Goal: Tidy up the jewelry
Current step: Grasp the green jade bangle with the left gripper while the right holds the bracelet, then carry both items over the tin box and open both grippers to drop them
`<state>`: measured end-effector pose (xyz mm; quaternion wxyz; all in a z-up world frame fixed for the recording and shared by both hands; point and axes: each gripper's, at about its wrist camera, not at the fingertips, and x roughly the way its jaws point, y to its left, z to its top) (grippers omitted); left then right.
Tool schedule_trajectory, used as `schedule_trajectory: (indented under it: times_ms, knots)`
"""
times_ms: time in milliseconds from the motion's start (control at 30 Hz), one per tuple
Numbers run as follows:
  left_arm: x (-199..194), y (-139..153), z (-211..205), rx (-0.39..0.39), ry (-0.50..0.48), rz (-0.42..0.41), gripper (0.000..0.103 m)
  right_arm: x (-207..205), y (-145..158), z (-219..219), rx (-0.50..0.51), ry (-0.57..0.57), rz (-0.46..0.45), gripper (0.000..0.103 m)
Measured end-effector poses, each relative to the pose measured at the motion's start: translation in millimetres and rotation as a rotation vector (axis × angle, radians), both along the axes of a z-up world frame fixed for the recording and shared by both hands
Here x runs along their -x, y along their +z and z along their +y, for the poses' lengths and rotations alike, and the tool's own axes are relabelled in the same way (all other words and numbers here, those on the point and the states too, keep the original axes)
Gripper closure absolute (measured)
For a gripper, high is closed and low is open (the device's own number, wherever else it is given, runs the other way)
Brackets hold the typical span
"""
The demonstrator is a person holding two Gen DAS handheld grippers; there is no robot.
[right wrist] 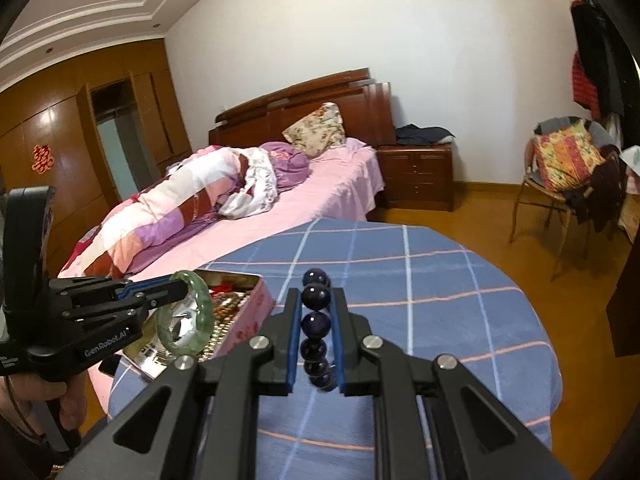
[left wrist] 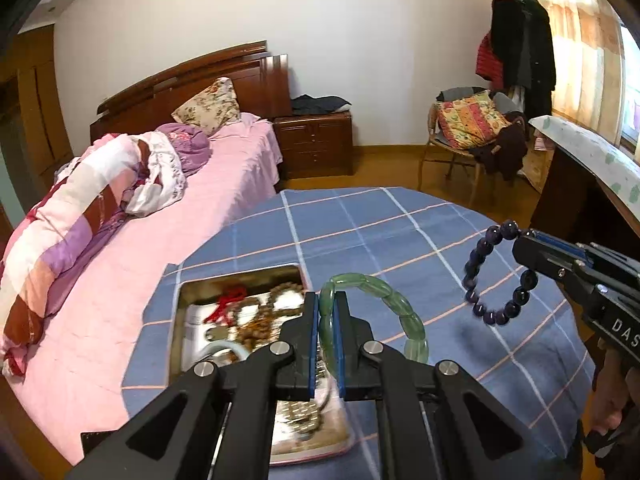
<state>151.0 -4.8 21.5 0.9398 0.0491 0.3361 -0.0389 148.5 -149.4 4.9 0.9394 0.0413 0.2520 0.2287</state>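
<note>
Sorting barely begun — the left tongs [left wrist: 327, 312] clamp a green bangle [left wrist: 400, 312], the right tongs [right wrist: 316, 332] pinch a dark bead bracelet [right wrist: 316, 324], both lifted above the checked surface [left wrist: 400, 232]; more jewelry fills the open tin [left wrist: 178, 320].

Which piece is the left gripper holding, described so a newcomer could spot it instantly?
Start at the round table under the blue checked cloth, where an open tin of jewelry sits near the bed-side edge. Just above the tin, the left gripper is shut on a pale green bangle. Unlike the dark purple bead bracelet in the right gripper, it is translucent green with broad, smooth segments.
</note>
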Motion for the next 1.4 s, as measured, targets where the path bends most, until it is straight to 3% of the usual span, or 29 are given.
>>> schedule_trajectory:
  times_ms: [667,1400]
  knots:
    - [16.4,-7.6,80.3,0.008,0.116,0.006,0.097,5.1,10.9,107.4,0.102,0.218,-0.04,0.087]
    - [10.7,-37.4,103.3,0.044,0.135,0.072,0.097,-16.8,-18.8,155.1,0.18,0.25,0.033,0.087]
